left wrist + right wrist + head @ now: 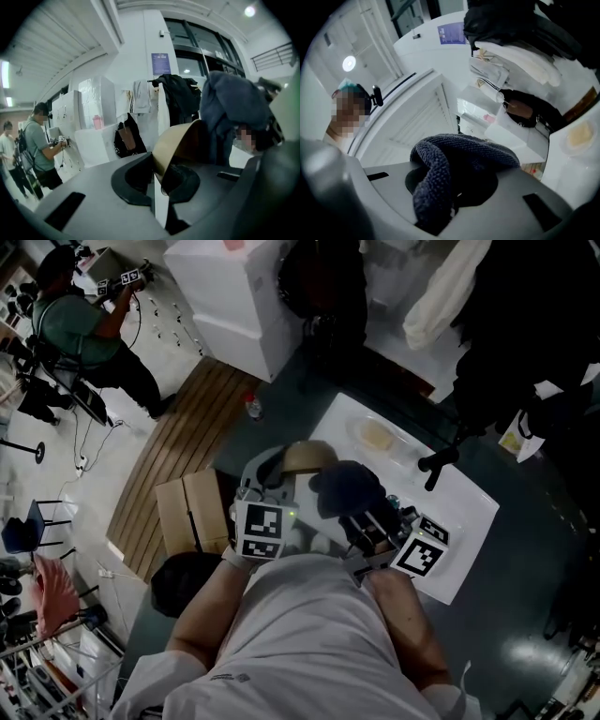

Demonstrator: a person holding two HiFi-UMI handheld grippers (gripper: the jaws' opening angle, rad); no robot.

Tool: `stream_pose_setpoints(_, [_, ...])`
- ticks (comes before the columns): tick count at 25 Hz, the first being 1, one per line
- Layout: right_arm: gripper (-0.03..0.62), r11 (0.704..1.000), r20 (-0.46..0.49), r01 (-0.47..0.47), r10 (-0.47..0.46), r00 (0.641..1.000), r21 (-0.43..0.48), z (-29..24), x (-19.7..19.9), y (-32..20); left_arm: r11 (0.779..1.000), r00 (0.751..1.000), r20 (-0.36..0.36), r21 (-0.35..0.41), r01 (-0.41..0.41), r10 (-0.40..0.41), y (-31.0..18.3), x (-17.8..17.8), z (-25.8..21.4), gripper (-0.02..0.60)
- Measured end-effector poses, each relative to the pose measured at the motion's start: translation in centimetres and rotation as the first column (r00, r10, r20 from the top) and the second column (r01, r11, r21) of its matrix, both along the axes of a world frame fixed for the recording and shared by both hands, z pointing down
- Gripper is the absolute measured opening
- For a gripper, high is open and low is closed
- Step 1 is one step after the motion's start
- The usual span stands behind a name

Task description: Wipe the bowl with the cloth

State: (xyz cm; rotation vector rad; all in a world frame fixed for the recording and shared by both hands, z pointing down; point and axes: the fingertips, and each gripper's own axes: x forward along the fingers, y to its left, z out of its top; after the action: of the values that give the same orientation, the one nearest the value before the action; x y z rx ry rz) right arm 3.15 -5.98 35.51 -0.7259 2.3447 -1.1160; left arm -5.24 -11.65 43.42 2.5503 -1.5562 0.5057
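Observation:
In the head view a tan bowl (309,457) is held up off the white table (464,521), close to my chest. My left gripper (284,476) is shut on its rim. Seen from the left gripper view, the bowl (180,143) stands on edge between the jaws of the left gripper (161,187), with its hollow turned to the right. A dark blue cloth (346,487) lies against the bowl's right side, and my right gripper (364,519) is shut on it. The right gripper view shows the bunched cloth (450,164) filling the right gripper (451,199).
A clear tray with pale contents (376,435) and a black handle-like object (438,463) sit on the table's far part. A cardboard box (191,510) and wooden slats (183,442) lie on the floor to the left. A person in green (77,329) stands far left.

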Motion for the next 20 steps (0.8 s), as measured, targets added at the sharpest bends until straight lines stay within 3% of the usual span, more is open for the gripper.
stream_pose_setpoints(2, [0.061,0.994,-0.119,-0.068,0.078,0.990,0.087,-0.9,0.7,-0.5,0.999,0.998,0.056,0.038,-0.018,0.015,0.2,0.3,-0.2,0.029])
stream_pose_setpoints(4, [0.061,0.975,-0.263,-0.107,0.156,0.952,0.193,-1.3,1.0,-0.8,0.998,0.995,0.091,0.056,-0.037,0.032,0.6,0.8,-0.3,0.028])
stream_pose_setpoints(7, [0.061,0.939,-0.436,-0.100,0.245,0.866,0.329,-1.4,0.5,-0.7,0.994,0.987,0.152,0.087,-0.072,0.058,1.0,1.6,-0.7,0.028])
stream_pose_setpoints(10, [0.061,0.907,-0.561,-0.033,0.289,0.776,0.421,-1.4,-0.6,-0.6,0.985,0.971,0.226,0.134,-0.108,0.076,1.4,2.4,-1.2,0.028])
stream_pose_setpoints(16, [0.061,0.873,-0.711,0.093,0.324,0.624,0.480,-0.2,-2.9,-0.2,0.967,0.952,0.295,0.208,-0.147,0.081,1.8,3.1,-2.3,0.028])
stream_pose_setpoints(18, [0.061,0.874,-0.727,0.096,0.329,0.603,0.475,0.2,-3.1,-0.2,0.965,0.951,0.299,0.216,-0.148,0.078,1.8,3.0,-2.5,0.029])
stream_pose_setpoints(20, [0.061,0.877,-0.721,0.084,0.331,0.609,0.474,0.5,-2.8,-0.4,0.967,0.956,0.280,0.209,-0.146,0.084,1.8,2.8,-2.5,0.029])
